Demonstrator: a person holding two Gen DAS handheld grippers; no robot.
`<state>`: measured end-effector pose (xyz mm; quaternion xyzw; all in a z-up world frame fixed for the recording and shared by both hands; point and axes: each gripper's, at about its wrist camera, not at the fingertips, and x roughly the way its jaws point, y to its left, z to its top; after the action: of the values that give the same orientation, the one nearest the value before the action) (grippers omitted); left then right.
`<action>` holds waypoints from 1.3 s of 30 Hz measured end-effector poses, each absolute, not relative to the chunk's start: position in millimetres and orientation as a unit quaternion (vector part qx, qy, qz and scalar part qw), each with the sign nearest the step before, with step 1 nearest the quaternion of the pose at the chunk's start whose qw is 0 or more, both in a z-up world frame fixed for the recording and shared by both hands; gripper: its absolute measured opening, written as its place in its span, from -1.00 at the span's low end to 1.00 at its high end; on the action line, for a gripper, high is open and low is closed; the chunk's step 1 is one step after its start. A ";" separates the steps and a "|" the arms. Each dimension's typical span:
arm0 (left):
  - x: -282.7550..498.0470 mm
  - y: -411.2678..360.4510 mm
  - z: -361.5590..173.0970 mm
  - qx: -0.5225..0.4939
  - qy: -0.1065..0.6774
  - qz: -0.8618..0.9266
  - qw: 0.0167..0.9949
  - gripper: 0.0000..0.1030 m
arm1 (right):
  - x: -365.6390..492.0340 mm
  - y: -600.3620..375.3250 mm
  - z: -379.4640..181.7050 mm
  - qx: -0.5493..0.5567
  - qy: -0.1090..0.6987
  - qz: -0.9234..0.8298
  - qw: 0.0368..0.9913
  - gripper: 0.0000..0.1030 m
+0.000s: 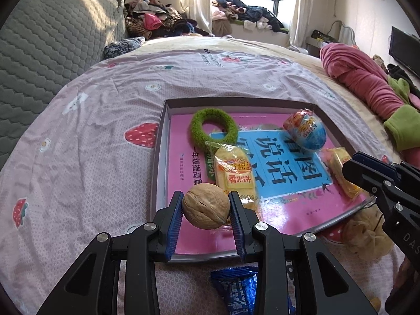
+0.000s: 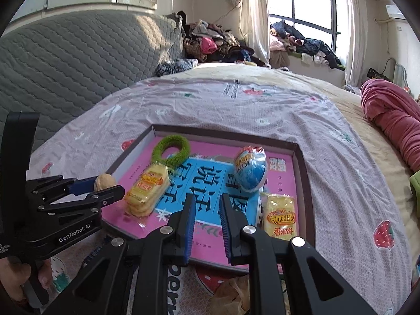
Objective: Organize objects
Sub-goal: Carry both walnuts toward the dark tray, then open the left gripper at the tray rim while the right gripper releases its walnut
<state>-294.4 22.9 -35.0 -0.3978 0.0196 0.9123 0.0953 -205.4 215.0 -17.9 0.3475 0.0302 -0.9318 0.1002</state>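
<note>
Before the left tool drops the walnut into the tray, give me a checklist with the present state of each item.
1. Walnut clamped between both pads of the left tool: ok.
2. Walnut above the tray, near its front-left corner: ok.
3. Bare spot on the pink book just ahead: ok.
4. Nearest rice cracker pack close on the right: not ok, may get bumped.
5. Right tool open, holding nothing, clear of the drop spot: ok.
6. Height above the tray floor: cannot tell.
</note>
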 end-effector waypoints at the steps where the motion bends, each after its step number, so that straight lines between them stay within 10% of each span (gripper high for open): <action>1: -295.1 23.0 -36.3 -0.399 0.020 0.912 0.096 -0.31 | -206.7 214.5 -19.6 0.351 0.032 -0.930 0.100 -0.63; 39: -300.1 18.6 -47.9 -0.406 0.009 0.909 0.094 -0.20 | -212.0 216.4 -36.5 0.376 0.042 -0.921 0.090 -0.63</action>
<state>-300.1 18.6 -47.9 -0.4059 0.0090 0.9091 0.0938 -212.0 216.4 -36.5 0.3762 0.0421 -0.9212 0.0895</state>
